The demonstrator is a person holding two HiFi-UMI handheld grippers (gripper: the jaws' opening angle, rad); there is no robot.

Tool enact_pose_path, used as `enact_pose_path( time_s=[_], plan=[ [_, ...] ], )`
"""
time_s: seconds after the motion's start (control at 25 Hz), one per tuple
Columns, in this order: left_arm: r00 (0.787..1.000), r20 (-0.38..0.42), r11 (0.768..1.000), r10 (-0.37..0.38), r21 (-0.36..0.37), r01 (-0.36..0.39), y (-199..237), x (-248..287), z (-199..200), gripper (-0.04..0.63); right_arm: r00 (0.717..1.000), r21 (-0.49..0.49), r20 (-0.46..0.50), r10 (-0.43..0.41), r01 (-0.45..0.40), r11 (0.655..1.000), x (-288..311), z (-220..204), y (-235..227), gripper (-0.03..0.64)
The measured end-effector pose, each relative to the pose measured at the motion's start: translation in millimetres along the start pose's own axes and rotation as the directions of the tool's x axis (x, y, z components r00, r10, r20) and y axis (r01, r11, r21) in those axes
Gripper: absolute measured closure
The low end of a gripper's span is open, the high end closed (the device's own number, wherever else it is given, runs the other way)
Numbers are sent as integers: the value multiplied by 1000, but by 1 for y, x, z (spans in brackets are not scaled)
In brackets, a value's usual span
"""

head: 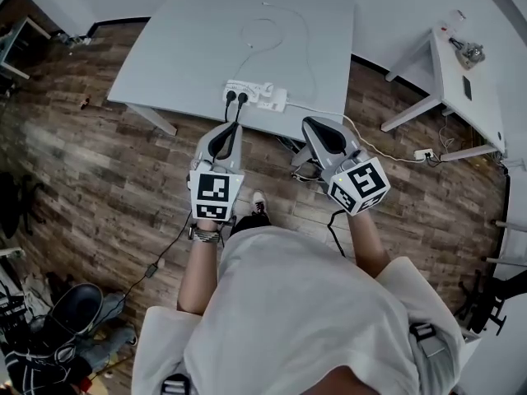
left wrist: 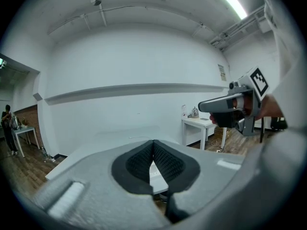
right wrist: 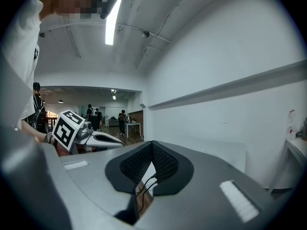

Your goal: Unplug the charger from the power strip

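Now both tools closed, empty: left tool [head: 224, 130], right tool [head: 317, 128]. Just ahead between them, strip [head: 247, 94] on worktop [head: 189, 48] edge; charger [head: 274, 99] plugged at end nearer right tool. Probably light, rigid, slick: pinch body sides; strip likely lifts unless pinned.

Head view overhead; gripper views level, share table [head: 189, 48].
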State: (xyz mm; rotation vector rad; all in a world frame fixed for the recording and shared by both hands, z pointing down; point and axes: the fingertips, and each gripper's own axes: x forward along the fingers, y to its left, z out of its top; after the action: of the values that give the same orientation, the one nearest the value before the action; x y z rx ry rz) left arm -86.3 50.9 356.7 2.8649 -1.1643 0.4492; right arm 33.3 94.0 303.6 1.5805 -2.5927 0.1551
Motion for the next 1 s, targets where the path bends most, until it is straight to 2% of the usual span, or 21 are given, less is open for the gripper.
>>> enact_pose_path(
  time_s=[0.16, 0.48, 0.72, 1.0],
  plan=[
    [999, -11, 999, -40, -8, 40, 16, 20, -5, 592, 999, 5, -28, -28, 28, 1000, 27, -6, -12, 615],
    [997, -33, 997, -68, -34, 67, 39, 47, -16, 592, 990, 7, -118, -82, 83, 996, 58, -33, -37, 615],
    [994, -72, 995, -81, -57, 77, 40, 79, -27, 592, 984, 27, -168, -61, 66, 997, 74, -48, -54, 615],
    [984, -145, 990, -107, -111, 91, 34, 106, -48, 592, 974, 15, -225, 2, 1, 1000, 96, -69, -65, 613]
  ],
)
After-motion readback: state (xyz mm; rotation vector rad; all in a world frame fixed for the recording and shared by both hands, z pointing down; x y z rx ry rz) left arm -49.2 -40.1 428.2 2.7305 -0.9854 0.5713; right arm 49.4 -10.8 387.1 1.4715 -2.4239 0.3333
